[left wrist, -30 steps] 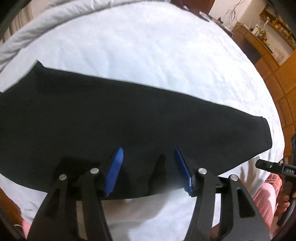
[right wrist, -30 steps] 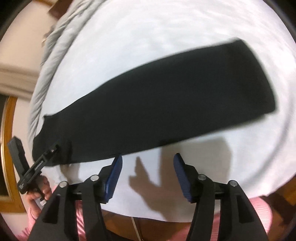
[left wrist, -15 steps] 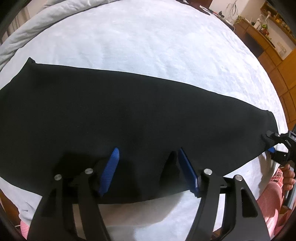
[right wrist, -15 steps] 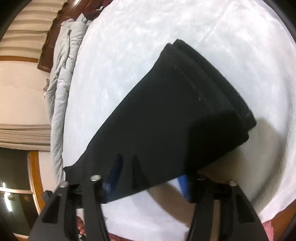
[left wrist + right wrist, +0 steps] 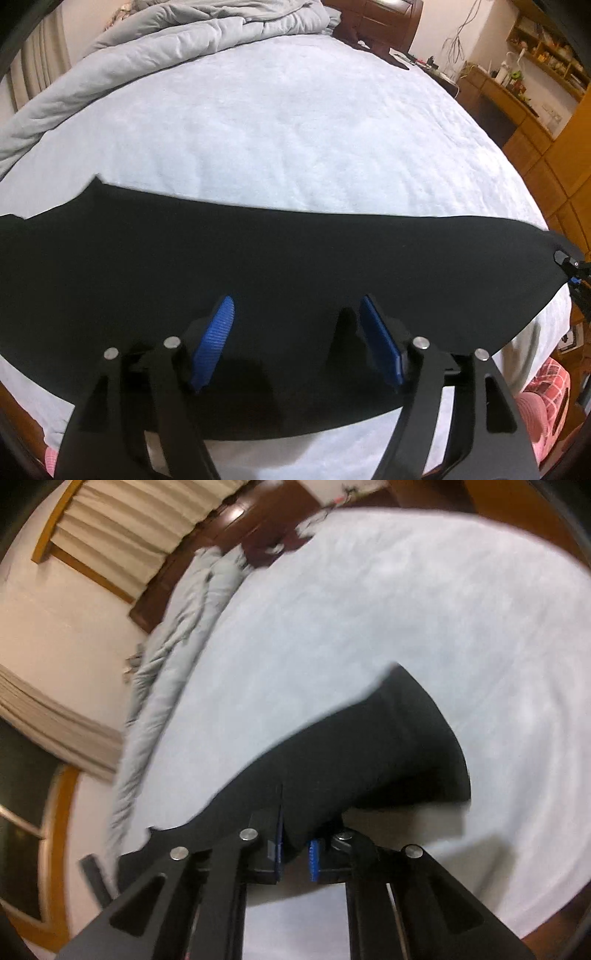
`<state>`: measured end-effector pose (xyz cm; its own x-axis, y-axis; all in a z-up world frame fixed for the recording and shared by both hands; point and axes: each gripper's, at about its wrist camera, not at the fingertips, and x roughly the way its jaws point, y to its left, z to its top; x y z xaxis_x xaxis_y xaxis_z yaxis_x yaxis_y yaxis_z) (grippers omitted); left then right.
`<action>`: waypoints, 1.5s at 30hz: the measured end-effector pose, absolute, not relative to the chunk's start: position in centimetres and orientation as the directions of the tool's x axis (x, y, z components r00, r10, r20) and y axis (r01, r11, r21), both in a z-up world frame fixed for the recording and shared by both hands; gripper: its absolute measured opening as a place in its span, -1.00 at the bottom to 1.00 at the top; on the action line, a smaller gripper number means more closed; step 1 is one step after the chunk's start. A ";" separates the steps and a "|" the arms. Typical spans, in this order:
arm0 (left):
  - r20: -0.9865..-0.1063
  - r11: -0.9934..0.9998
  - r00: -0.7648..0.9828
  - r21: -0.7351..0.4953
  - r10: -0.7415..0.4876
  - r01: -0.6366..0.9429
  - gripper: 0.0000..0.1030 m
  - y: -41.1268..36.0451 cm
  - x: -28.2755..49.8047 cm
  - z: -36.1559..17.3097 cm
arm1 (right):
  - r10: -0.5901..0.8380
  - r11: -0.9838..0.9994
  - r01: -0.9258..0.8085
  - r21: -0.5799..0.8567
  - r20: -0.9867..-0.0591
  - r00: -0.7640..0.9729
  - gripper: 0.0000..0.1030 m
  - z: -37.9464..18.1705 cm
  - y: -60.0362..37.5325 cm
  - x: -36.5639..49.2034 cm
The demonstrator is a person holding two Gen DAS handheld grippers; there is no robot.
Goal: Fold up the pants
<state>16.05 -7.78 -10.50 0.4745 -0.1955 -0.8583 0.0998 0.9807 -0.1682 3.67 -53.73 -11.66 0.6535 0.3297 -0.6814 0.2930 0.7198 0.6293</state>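
The black pants point(image 5: 258, 266) lie as a long folded strip across the white bed point(image 5: 295, 122). My left gripper point(image 5: 295, 336) is open, its blue pads over the near part of the pants, holding nothing. My right gripper point(image 5: 295, 845) is shut on the right end of the pants point(image 5: 362, 753) and holds that end lifted off the bed. The right gripper also shows at the far right edge of the left wrist view point(image 5: 570, 264), at the pants' end.
A rumpled grey duvet point(image 5: 166, 44) lies along the far left side of the bed. A dark wooden headboard point(image 5: 207, 554) and curtains stand behind. Wooden shelves and a desk point(image 5: 517, 88) stand to the right. Pink checked clothing point(image 5: 543, 391) shows at the near edge.
My right gripper swung to the pants' right end, closed on it and lifted it. My left gripper stayed open over the pants and its view tilted up toward the headboard.
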 end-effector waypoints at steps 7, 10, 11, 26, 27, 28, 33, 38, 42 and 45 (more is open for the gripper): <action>-0.907 0.994 0.414 -0.033 -0.075 0.109 0.43 -8.6 16.8 -16.3 | 0.315 0.705 0.457 0.542 -0.817 0.484 -0.80 -19.5 -54.8 3.7; -0.899 0.989 0.413 -0.112 -0.143 0.096 0.45 -8.3 16.7 -15.5 | 0.308 0.712 0.435 0.551 -0.802 0.511 -0.80 -18.5 -54.5 3.7; -0.902 0.990 0.411 -0.108 -0.135 0.088 0.46 -8.1 16.8 -15.9 | 0.303 0.717 0.450 0.533 -0.819 0.486 -0.79 -18.9 -54.4 4.0; -0.889 0.965 0.394 -0.263 -0.232 -0.025 0.55 -1.4 16.8 -13.6 | 0.157 0.946 0.129 0.297 -0.769 0.619 -0.78 -6.5 -41.9 5.4; -0.889 0.965 0.397 -0.262 -0.229 -0.030 0.55 -1.4 16.7 -13.5 | 0.164 0.955 0.095 0.282 -0.765 0.623 -0.77 -5.9 -40.1 5.8; -0.888 0.964 0.400 -0.261 -0.225 -0.037 0.55 -0.7 16.6 -13.3 | 0.166 0.962 0.069 0.265 -0.764 0.623 -0.77 -5.5 -38.4 6.2; -0.888 0.956 0.400 -0.281 -0.227 -0.080 0.55 1.1 16.6 -12.4 | 0.164 0.985 -0.061 0.160 -0.786 0.596 -0.77 -5.4 -30.8 7.4; -0.885 0.943 0.405 -0.304 -0.229 -0.133 0.55 3.3 16.7 -12.1 | 0.203 0.979 -0.132 0.156 -0.825 0.528 -0.77 -7.5 -24.8 8.5; -0.884 0.936 0.407 -0.316 -0.231 -0.154 0.55 4.1 16.7 -12.1 | 0.225 0.973 -0.163 0.164 -0.836 0.500 -0.77 -8.9 -21.4 9.0; -0.881 0.933 0.412 -0.322 -0.233 -0.159 0.55 4.8 16.7 -11.9 | 0.262 0.962 -0.197 0.189 -0.843 0.470 -0.77 -9.9 -19.5 8.7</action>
